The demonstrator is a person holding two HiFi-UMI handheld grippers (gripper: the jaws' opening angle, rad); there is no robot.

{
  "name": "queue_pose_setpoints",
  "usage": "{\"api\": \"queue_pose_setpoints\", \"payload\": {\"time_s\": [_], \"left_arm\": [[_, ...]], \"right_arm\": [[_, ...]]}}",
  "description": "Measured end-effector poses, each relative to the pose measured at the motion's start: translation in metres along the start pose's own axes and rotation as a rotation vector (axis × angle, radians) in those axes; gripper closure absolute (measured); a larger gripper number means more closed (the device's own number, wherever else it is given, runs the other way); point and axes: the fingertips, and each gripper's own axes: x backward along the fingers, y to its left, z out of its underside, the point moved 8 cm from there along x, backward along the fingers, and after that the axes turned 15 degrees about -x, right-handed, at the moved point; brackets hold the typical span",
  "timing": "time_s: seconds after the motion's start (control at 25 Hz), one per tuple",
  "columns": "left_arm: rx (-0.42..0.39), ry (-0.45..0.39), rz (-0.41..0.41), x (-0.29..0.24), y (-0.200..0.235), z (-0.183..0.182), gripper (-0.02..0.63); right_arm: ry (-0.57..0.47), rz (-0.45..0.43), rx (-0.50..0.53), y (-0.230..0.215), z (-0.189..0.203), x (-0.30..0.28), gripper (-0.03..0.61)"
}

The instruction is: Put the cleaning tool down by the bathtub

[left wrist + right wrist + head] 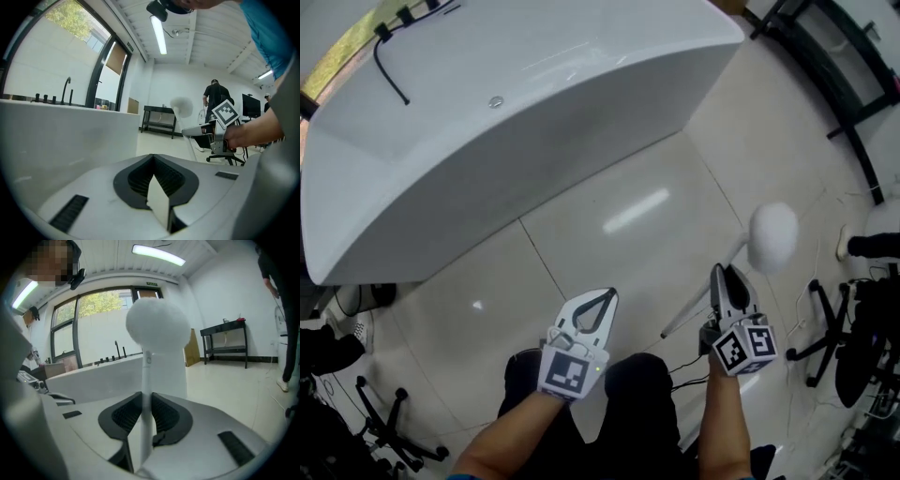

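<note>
The cleaning tool (772, 236) is pinched by its thin handle in the right hand-held gripper (727, 281), round head pointing forward above the floor, the bathtub (534, 112) lying ahead-left, while the nearer left hand-held gripper (602, 302) is pressed together, empty.

Bathtub (516, 141): smooth, glossy white shell; whether acrylic or enamel cannot be told. Tap (387, 67) on its far left rim: matt black.

Floor (609, 253): large pale tiles, polished, mirroring the ceiling lights.

Cleaning tool (772, 236): round white head, matt and soft-looking, slightly fuzzy. The handle is smooth and white, plastic by its look.

Left gripper (605, 298) and right gripper (719, 274): matt light-grey plastic shells. Pads (166, 416): black, finely ribbed, rubber-like.

Marker cubes (745, 347): matt black-and-white print.
</note>
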Motion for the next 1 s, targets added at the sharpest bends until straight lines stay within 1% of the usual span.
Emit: {"api": "queue_pose_setpoints", "payload": {"time_s": [0.12,0.24,0.36,0.52,0.64,0.8,0.92,1.0], "left_arm": [[0.010,0.010,-0.050,0.043,0.023,-0.050,0.614],[0.013,0.030,-0.093,0.085,0.052,-0.091,0.614],[0.024,0.047,-0.153,0.125,0.078,-0.118,0.614],[0.060,0.062,-0.252,0.176,0.113,-0.139,0.614],[0.070,0.068,-0.314,0.207,0.141,-0.146,0.614],[0.083,0.065,-0.394,0.256,0.175,-0.138,0.614],[0.084,0.103,-0.434,0.282,0.191,-0.126,0.614],[0.077,0.131,-0.449,0.286,0.198,-0.117,0.614]], "right_arm": [[-0.056,-0.014,-0.103,0.044,-0.041,0.013,0.489],[-0.081,-0.063,-0.226,0.096,-0.073,0.015,0.489],[-0.072,-0.112,-0.345,0.146,-0.091,0.015,0.490],[-0.051,-0.173,-0.472,0.204,-0.101,0.003,0.491],[-0.038,-0.198,-0.547,0.238,-0.097,-0.015,0.491],[-0.037,-0.218,-0.680,0.281,-0.068,-0.049,0.491],[-0.032,-0.195,-0.793,0.301,-0.041,-0.077,0.491],[-0.023,-0.172,-0.869,0.306,-0.026,-0.098,0.491]]}}
